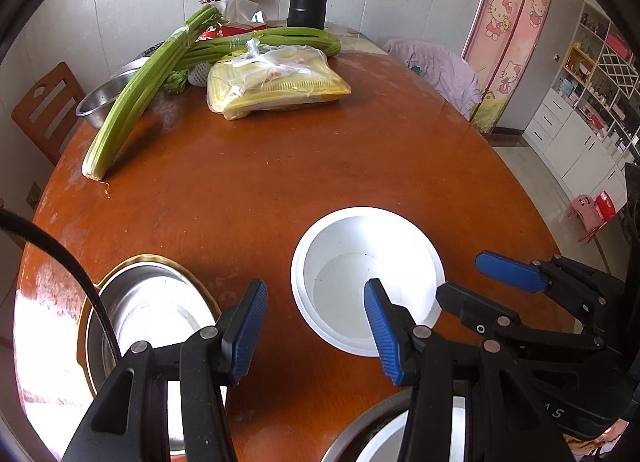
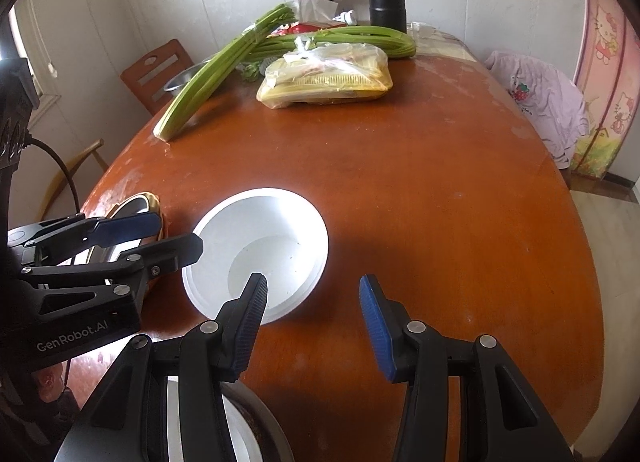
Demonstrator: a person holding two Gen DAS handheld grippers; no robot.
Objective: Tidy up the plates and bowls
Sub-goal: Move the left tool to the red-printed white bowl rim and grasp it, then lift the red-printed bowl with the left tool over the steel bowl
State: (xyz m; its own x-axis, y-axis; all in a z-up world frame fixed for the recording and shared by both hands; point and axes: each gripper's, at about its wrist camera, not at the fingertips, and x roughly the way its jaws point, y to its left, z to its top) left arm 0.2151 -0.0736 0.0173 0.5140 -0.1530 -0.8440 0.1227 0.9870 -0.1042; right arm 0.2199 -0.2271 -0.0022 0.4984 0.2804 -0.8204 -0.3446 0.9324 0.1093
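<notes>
Nearest, both tools hang over the front of the round reddish-brown wooden bench (image 1: 320, 165). Left gripper (image 1: 316, 326) and right gripper (image 2: 312, 322) each have jaws apart w/ nothing between them. Just ahead sits the white round ceramic bowl (image 1: 366, 278), upright, empty; a steel bowl on a gold-rimmed plate (image 1: 140, 302) is to its left. The white bowl is probably stiff, glazed-slick, chippable, so take it by the rim wall. Far back lie green celery stalks (image 1: 132, 101).
</notes>
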